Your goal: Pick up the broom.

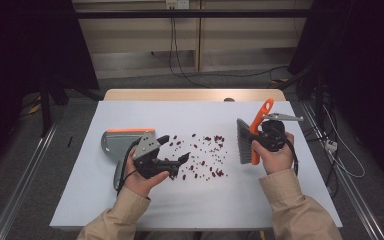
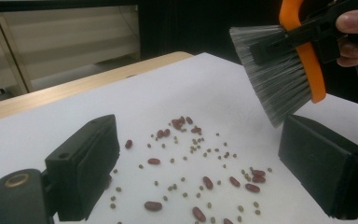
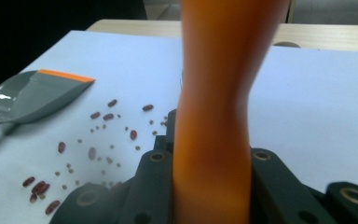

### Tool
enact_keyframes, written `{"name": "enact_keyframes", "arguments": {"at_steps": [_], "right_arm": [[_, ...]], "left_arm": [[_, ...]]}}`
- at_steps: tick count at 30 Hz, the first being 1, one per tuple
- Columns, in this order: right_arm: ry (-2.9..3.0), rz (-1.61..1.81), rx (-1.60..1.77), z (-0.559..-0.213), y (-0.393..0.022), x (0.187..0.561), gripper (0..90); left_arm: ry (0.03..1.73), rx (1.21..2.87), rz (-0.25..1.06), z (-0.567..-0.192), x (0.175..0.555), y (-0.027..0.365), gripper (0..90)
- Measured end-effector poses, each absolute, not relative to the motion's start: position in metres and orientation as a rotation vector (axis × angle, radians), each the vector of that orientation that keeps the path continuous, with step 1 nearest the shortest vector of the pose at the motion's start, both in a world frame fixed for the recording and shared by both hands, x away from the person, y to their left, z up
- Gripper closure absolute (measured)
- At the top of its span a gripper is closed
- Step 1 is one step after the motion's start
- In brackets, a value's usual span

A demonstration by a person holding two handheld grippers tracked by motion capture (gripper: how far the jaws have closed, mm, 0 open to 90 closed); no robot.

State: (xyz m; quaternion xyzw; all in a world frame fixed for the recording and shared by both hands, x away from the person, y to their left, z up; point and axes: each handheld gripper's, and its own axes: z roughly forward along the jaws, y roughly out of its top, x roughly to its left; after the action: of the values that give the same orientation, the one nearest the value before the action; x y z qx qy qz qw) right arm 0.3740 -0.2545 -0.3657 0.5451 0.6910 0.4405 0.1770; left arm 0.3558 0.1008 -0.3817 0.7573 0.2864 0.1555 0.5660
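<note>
Right now the right hand-held gripper (image 1: 263,136) is clenched on the brush (image 1: 250,137), its orange handle squeezed between the jaws and its grey bristles hanging above the counter (image 1: 290,195). Scattered beans (image 1: 205,156) lie between the two hands, to the left of the bristles, so a sweep would likely run leftward. The dustpan (image 1: 122,141) rests flat at the counter's left, just behind the left hand-held gripper (image 1: 175,152), its orange lip facing away from the person. That gripper is released, jaws wide with nothing between them, and nearer the dustpan.
</note>
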Motion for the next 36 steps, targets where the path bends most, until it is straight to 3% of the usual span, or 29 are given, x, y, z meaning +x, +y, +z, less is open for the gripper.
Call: {"name": "enact_keyframes", "arguments": {"at_steps": [20,36], "right_arm": [[2.000,1.104,1.610,-0.386,-0.276,0.373,79.3],[1.984,1.050,1.650,-0.415,-0.270,0.410,77.4]], "left_arm": [[0.694,1.766,0.347,-0.389,0.363,0.145,8.8],[0.738,1.766,0.374,-0.394,0.367,0.169,8.8]]}}
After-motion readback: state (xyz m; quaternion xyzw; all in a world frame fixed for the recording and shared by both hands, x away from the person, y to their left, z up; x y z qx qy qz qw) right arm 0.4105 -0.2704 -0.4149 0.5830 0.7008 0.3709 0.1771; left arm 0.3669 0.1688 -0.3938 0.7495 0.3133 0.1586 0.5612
